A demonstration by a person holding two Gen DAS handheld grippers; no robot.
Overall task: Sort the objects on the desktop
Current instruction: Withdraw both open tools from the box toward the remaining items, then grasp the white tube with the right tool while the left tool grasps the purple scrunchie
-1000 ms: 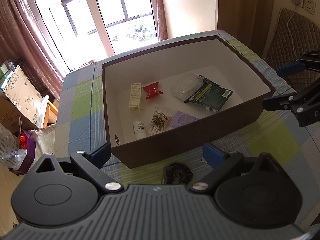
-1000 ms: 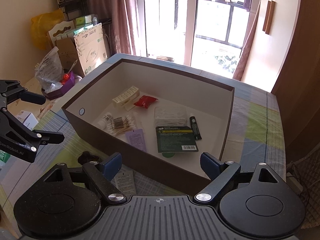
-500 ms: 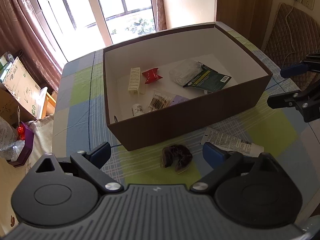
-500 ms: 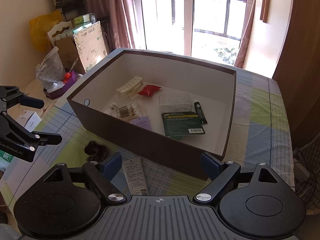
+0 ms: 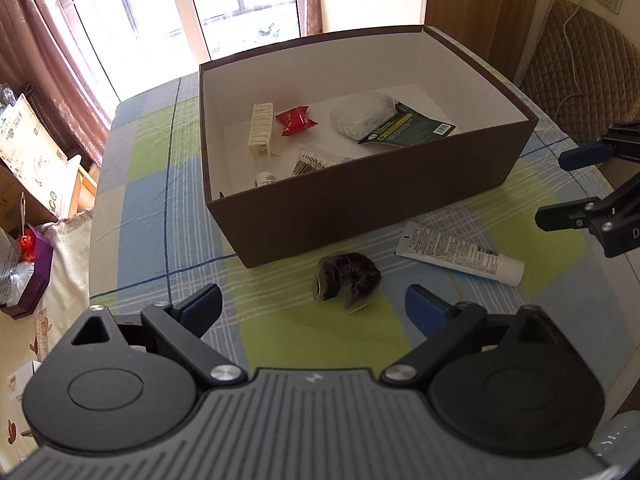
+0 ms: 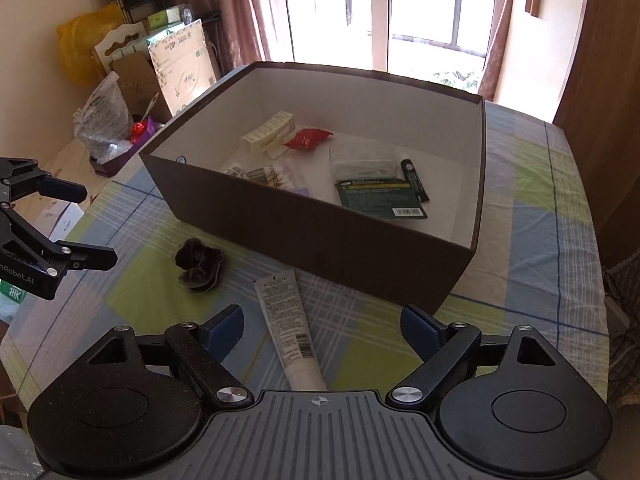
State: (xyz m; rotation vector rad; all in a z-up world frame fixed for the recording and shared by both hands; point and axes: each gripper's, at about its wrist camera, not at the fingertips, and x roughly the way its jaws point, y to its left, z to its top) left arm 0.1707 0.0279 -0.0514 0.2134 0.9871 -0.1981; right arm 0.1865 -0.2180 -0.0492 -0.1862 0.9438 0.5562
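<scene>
Right now both your grippers are spread wide w/ nothing in them. Your left gripper (image 5: 312,306) sits just short of the dark scrunchie (image 5: 347,278), which lies on the checked tablecloth (image 5: 160,208) in front of the brown box (image 5: 360,208). Your right gripper (image 6: 320,322) has the white tube (image 6: 289,330) lying between its fingers, flat on the cloth, not touched. Scrunchie and tube are near each other, apart, both outside the box. Inside: cream hair clip (image 5: 261,128), red packet (image 5: 297,119), green pkg (image 6: 380,199), black tube (image 6: 414,180).
</scene>
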